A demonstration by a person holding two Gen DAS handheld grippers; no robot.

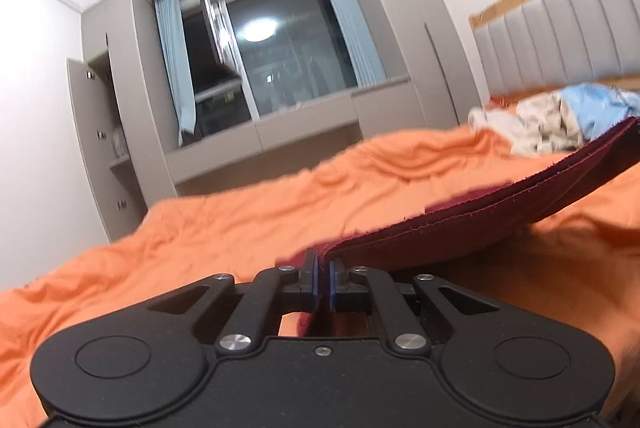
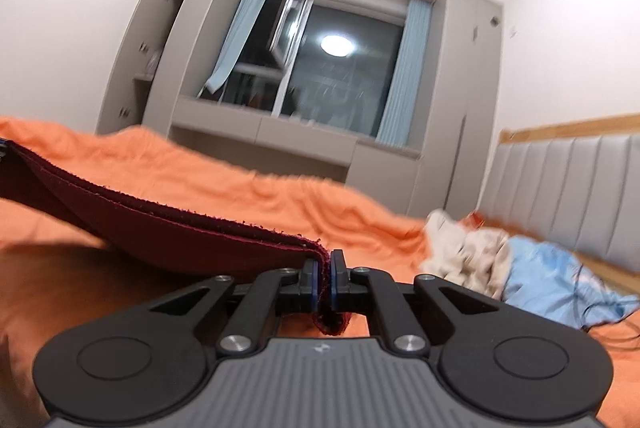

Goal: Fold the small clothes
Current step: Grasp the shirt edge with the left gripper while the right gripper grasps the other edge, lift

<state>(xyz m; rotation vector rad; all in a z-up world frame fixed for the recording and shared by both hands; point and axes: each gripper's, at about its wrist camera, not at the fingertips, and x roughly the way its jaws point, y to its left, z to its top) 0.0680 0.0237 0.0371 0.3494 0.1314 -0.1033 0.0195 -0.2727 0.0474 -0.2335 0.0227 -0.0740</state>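
A dark red garment point(image 1: 500, 204) hangs stretched above the orange bedspread point(image 1: 240, 212), folded into layers. My left gripper point(image 1: 323, 268) is shut on its left corner. In the right wrist view the same dark red garment point(image 2: 160, 228) runs off to the left, and my right gripper point(image 2: 325, 268) is shut on its right corner. A bit of the cloth sticks out below the jaws in both views. The garment sags between the two grippers, clear of the bed.
A pile of beige and light blue clothes point(image 2: 520, 264) lies on the bedspread point(image 2: 240, 172) by the grey padded headboard point(image 2: 568, 180); it also shows in the left wrist view point(image 1: 560, 116). A window point(image 1: 272, 64) and grey cabinets stand beyond the bed.
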